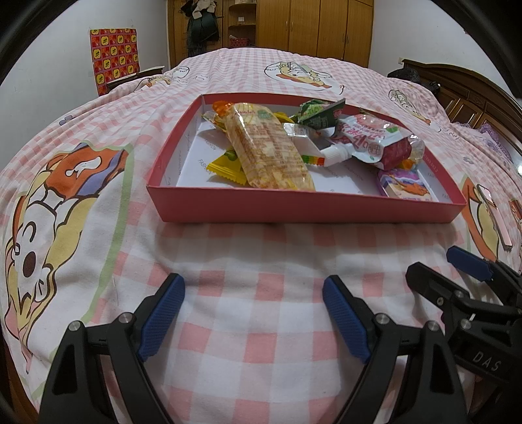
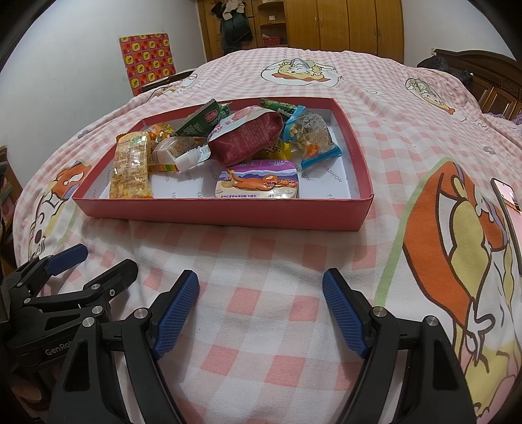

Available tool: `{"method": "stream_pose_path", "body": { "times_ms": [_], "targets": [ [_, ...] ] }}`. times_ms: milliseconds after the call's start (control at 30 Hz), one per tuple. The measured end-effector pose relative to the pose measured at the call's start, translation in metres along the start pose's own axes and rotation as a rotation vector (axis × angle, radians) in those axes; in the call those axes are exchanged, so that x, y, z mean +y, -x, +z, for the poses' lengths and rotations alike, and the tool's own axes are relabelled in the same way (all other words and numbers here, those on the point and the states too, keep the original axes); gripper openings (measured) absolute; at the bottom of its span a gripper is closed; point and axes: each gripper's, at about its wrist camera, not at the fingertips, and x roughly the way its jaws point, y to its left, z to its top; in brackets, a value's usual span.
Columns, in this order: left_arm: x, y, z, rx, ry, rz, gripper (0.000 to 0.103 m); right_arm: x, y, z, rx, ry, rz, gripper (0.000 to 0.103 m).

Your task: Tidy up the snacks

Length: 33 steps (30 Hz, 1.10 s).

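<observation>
A shallow red box (image 1: 303, 208) (image 2: 222, 213) lies on the checked bedspread and holds several snacks. Among them are a long yellow cracker pack (image 1: 267, 153) (image 2: 130, 166), a red-and-white spout pouch (image 1: 375, 140) (image 2: 248, 137), a green packet (image 1: 321, 114) (image 2: 202, 122), a purple mint tin (image 2: 257, 182) (image 1: 406, 186) and a blue candy bag (image 2: 310, 137). My left gripper (image 1: 254, 293) is open and empty, over the bedspread in front of the box. My right gripper (image 2: 261, 287) is open and empty too, beside the left one, which shows in the right wrist view (image 2: 94, 264).
A phone (image 2: 509, 195) lies on the bedspread to the right of the box. A red patterned chair (image 1: 114, 55) stands at the bed's far left. Wooden wardrobes (image 1: 313, 26) stand behind the bed. A dark wooden headboard (image 1: 463, 94) is at the right.
</observation>
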Motion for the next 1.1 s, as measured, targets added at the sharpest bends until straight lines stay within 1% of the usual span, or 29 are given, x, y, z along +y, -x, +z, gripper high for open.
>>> {"method": "stream_pose_path", "body": {
  "times_ms": [1100],
  "targets": [
    [0.0000, -0.0001, -0.0002, 0.000, 0.000, 0.000, 0.090, -0.0013, -0.0016, 0.0006, 0.004, 0.012, -0.015, 0.081]
  ]
}}
